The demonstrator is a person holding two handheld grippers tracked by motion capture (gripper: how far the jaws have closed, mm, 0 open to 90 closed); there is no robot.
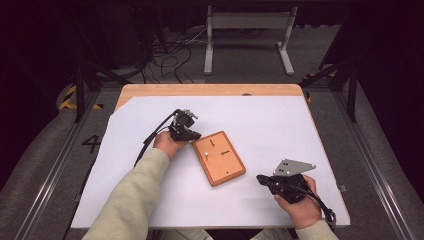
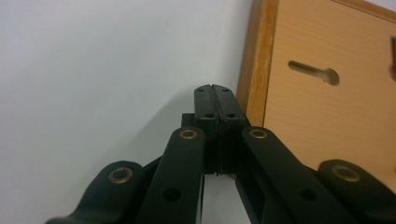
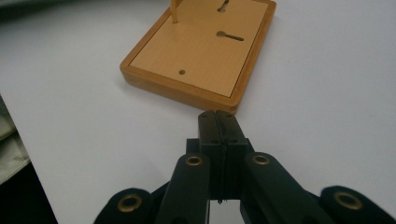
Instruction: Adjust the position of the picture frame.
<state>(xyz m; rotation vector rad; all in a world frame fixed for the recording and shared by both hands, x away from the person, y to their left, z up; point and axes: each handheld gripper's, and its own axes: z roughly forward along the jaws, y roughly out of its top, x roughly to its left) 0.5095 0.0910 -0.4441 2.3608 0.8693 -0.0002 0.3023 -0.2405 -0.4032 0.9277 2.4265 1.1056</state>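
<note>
A flat wooden board [image 1: 220, 157] with a raised rim lies at an angle in the middle of the white mat. It has two keyhole slots [image 3: 229, 36], a small hole [image 3: 181, 72] and an upright peg [image 3: 173, 11]. My left gripper [image 1: 194, 136] is shut with nothing between its jaws, and its tips rest by the board's left rim [image 2: 254, 70]. My right gripper [image 1: 260, 179] is shut and empty, a little short of the board's near corner [image 3: 233, 105]. In the left gripper view the closed tips [image 2: 216, 88] hover over the mat beside the board [image 2: 327, 102].
The white mat [image 1: 280, 125] covers most of a wooden table [image 1: 210, 90]. Beyond the table's far edge, a grey metal stand [image 1: 247, 35] and loose cables [image 1: 170, 60] sit on the floor. A light sleeve [image 1: 135, 195] comes in from the bottom left.
</note>
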